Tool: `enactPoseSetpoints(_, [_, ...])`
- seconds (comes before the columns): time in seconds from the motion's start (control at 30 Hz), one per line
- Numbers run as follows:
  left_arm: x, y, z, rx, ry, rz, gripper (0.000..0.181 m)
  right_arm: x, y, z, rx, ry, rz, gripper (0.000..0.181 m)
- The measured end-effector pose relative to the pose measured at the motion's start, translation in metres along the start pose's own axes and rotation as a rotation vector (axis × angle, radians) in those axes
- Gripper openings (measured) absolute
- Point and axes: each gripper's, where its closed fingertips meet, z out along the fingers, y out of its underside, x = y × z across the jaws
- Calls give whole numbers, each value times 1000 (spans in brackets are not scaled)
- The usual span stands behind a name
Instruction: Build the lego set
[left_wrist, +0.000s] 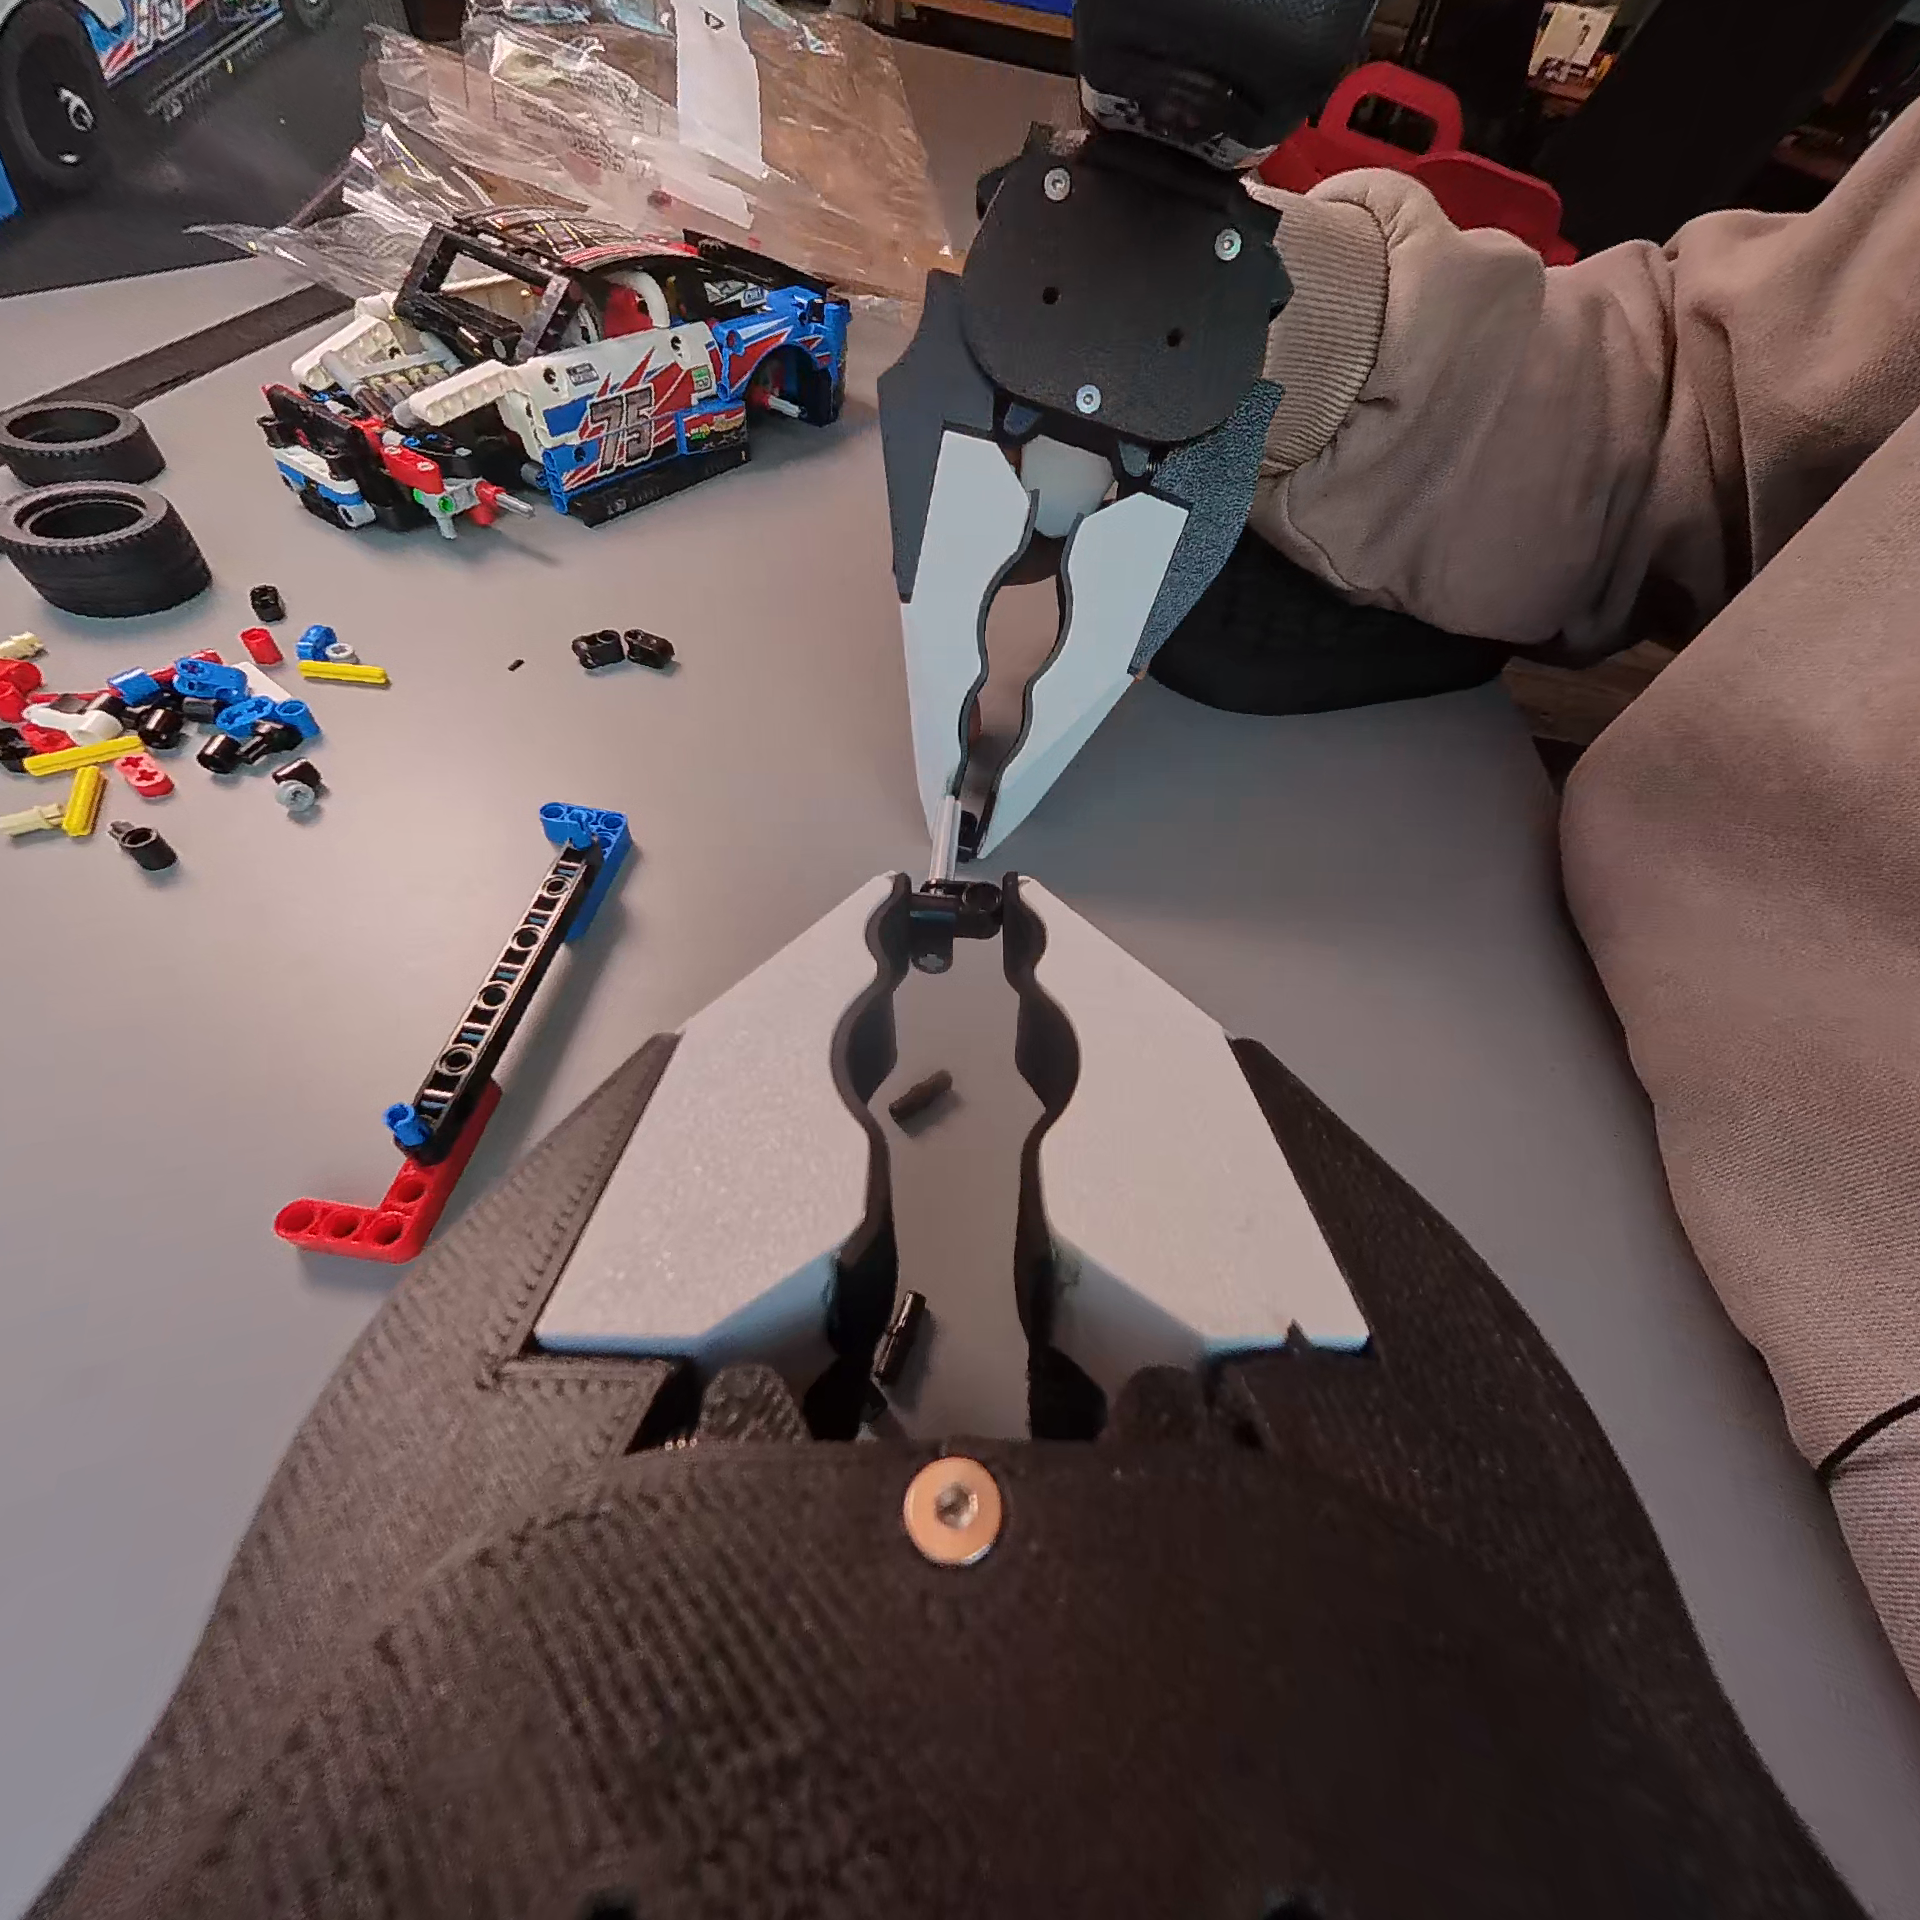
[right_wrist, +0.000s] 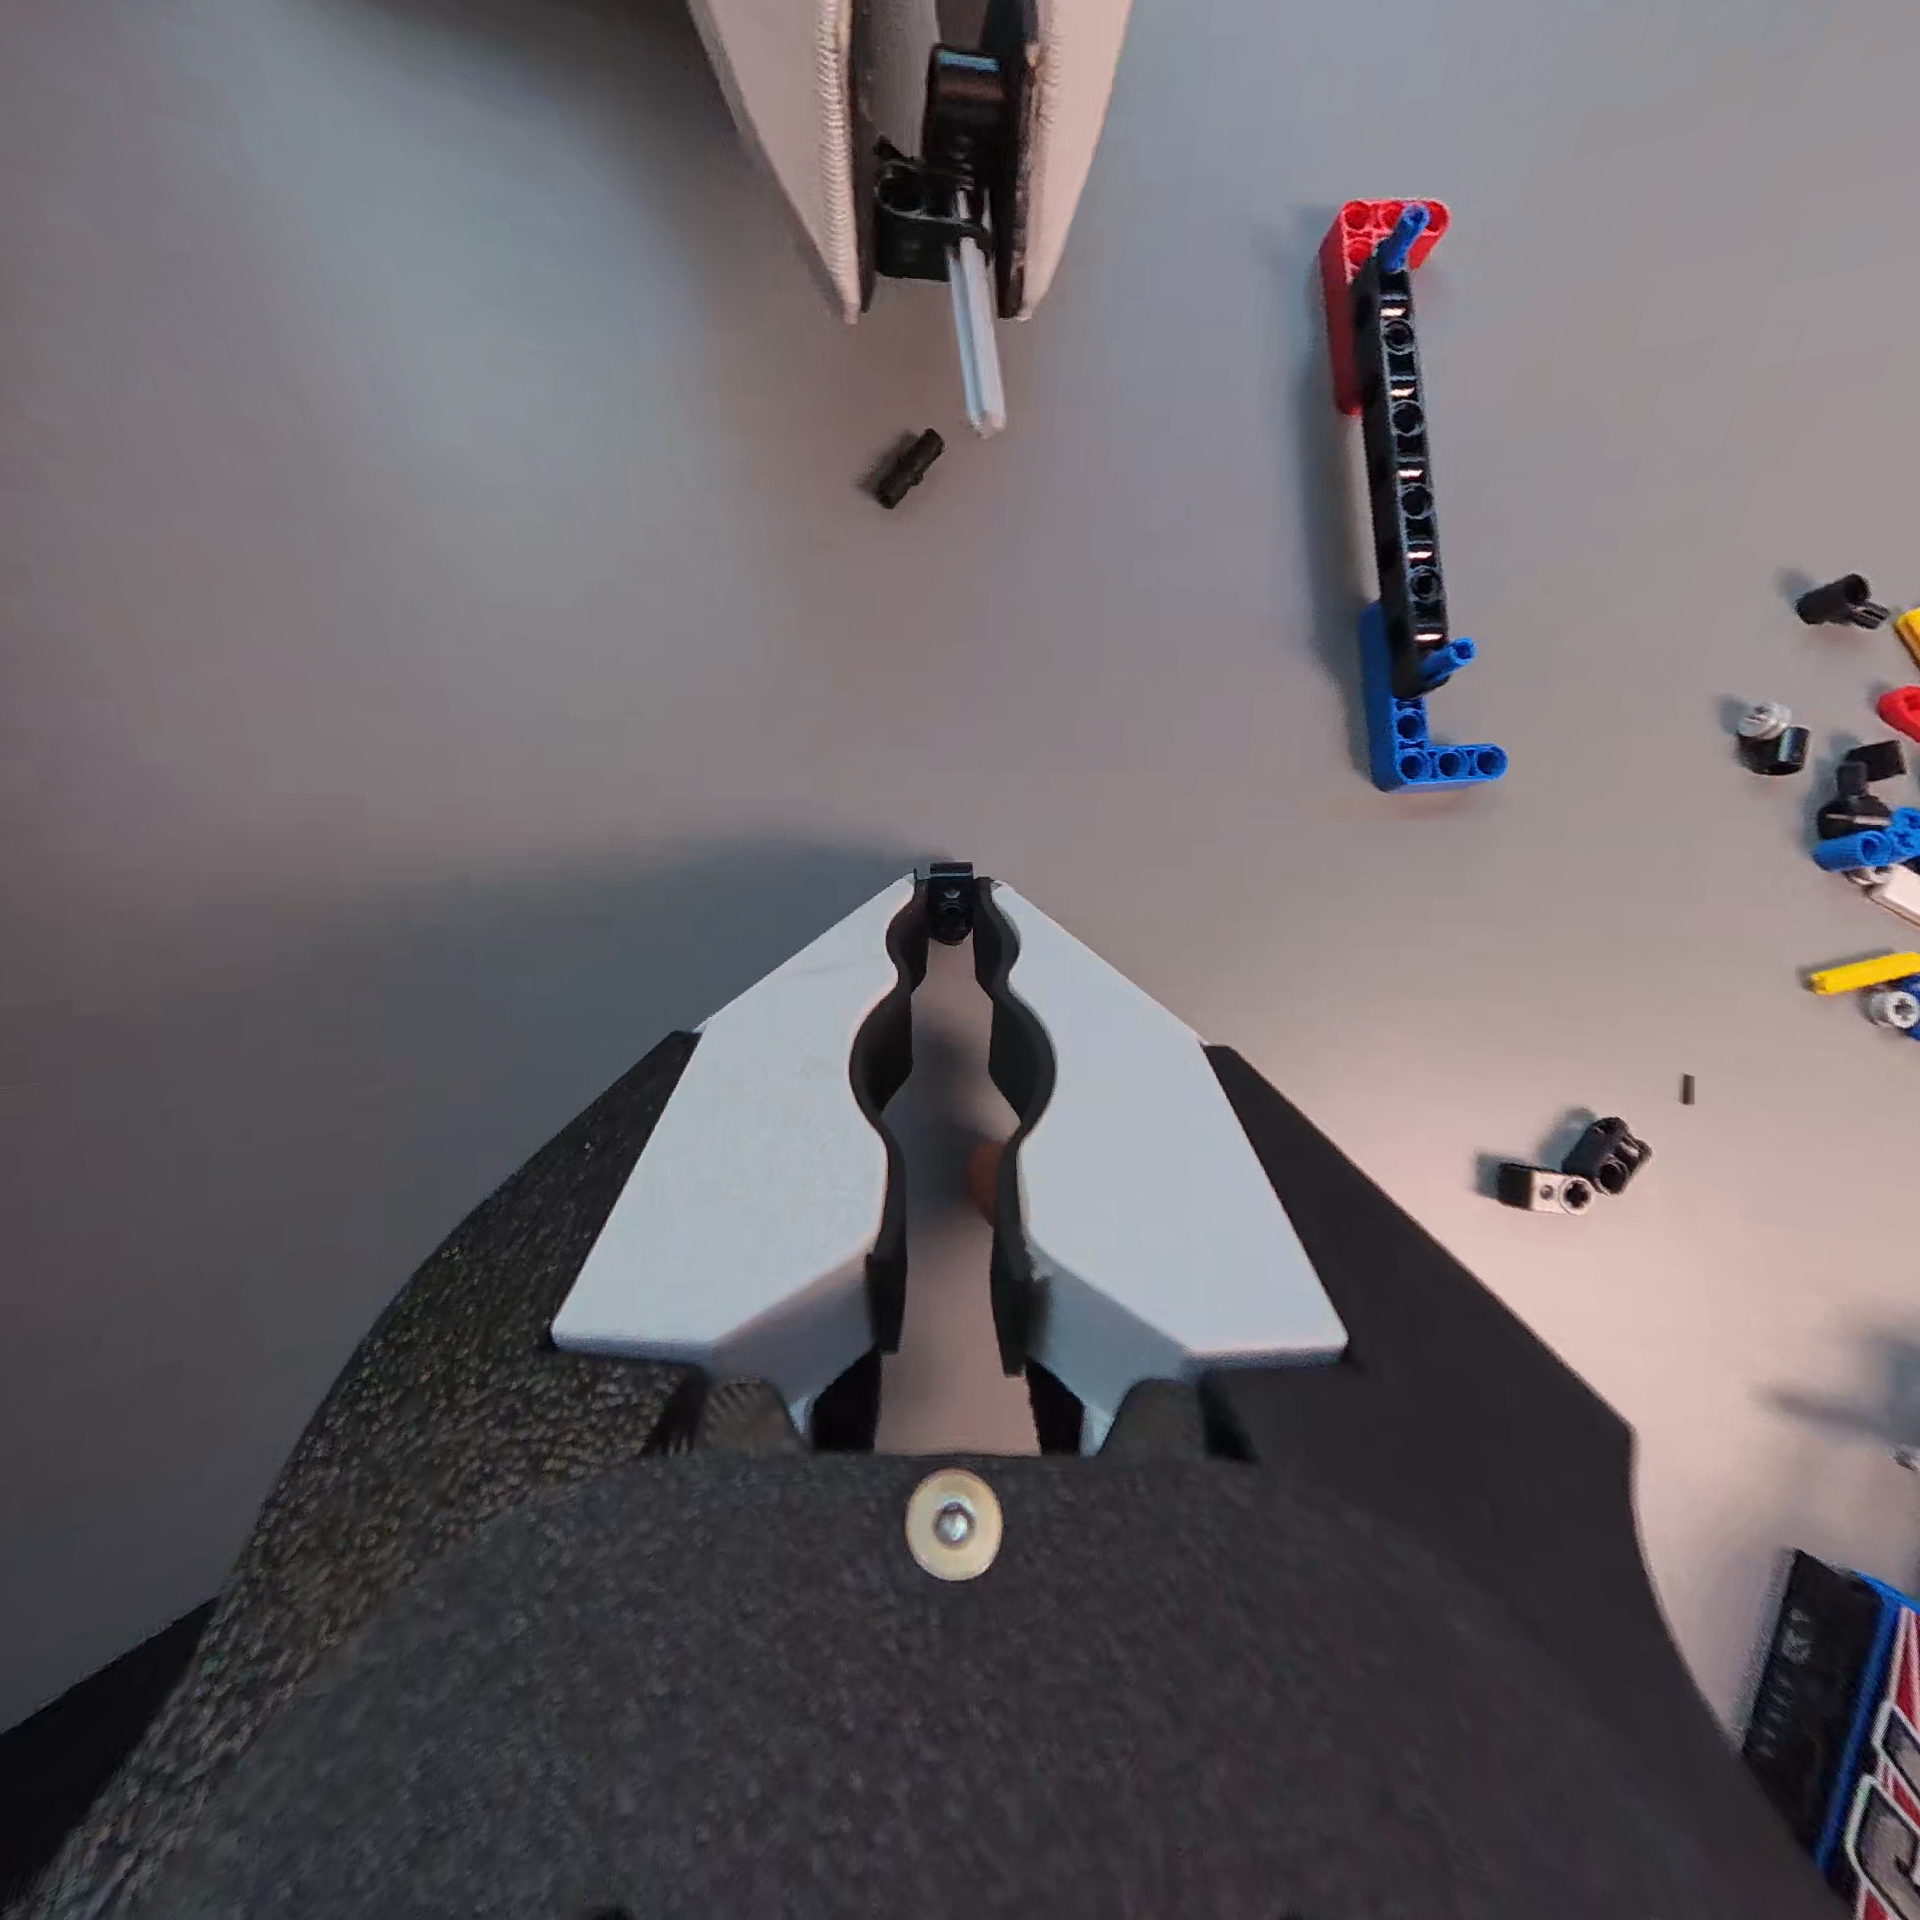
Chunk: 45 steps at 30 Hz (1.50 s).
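Observation:
My left gripper (left_wrist: 951, 889) is shut on a black connector (left_wrist: 948, 914) that has a grey axle (left_wrist: 943, 831) sticking out of it. It also shows at the top of the right wrist view (right_wrist: 935, 296), with the connector (right_wrist: 914, 208) and the axle (right_wrist: 977, 353). My right gripper (right_wrist: 951, 880) is shut on a small black connector (right_wrist: 950, 906). It comes in from above in the left wrist view (left_wrist: 968, 831), its tips close to the axle's end. Both are held just above the grey table (left_wrist: 727, 831).
A black beam with blue and red L-pieces (left_wrist: 509, 997) (right_wrist: 1403, 488) lies to one side. A black pin (left_wrist: 920, 1096) (right_wrist: 904, 468) lies below the grippers. A part-built race car (left_wrist: 551, 384), two tyres (left_wrist: 94, 520), loose pieces (left_wrist: 156, 717) and plastic bags (left_wrist: 623, 104) are further off. About 9 cm separates my left fingertips from my right. My left tips are roughly 6 cm from the black pin (right_wrist: 904, 468). Look for it in the left wrist view (left_wrist: 924, 1094) too.

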Motion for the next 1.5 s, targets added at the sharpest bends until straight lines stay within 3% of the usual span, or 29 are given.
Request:
enactPoseSetpoints(0.33, [2,2,1,-10,-4,5,16,-5,10,-9,-4,8,55,20])
enactPoseSetpoints(0.63, [5,8,4,-48,3,4,15,-8,9,-9,25,63,101,20])
enactPoseSetpoints(0.77, [13,18,9,-110,42,-11,15,-10,3,-3,-6,67,48,6])
enactPoseSetpoints(1.0, [35,51,19,-337,113,86,15,-14,-17,-13,66,82,-64,5])
enactPoseSetpoints(1.23, [32,59,18,-402,61,214,21,-25,-23,-12,125,76,-65,6])
enactPoseSetpoints(1.33, [32,48,13,-342,86,140,29,-27,-34,-17,183,105,-98,6])
enactPoseSetpoints(1.5, [35,-3,10,-49,187,-222,30,-29,-70,-35,314,234,-281,6])
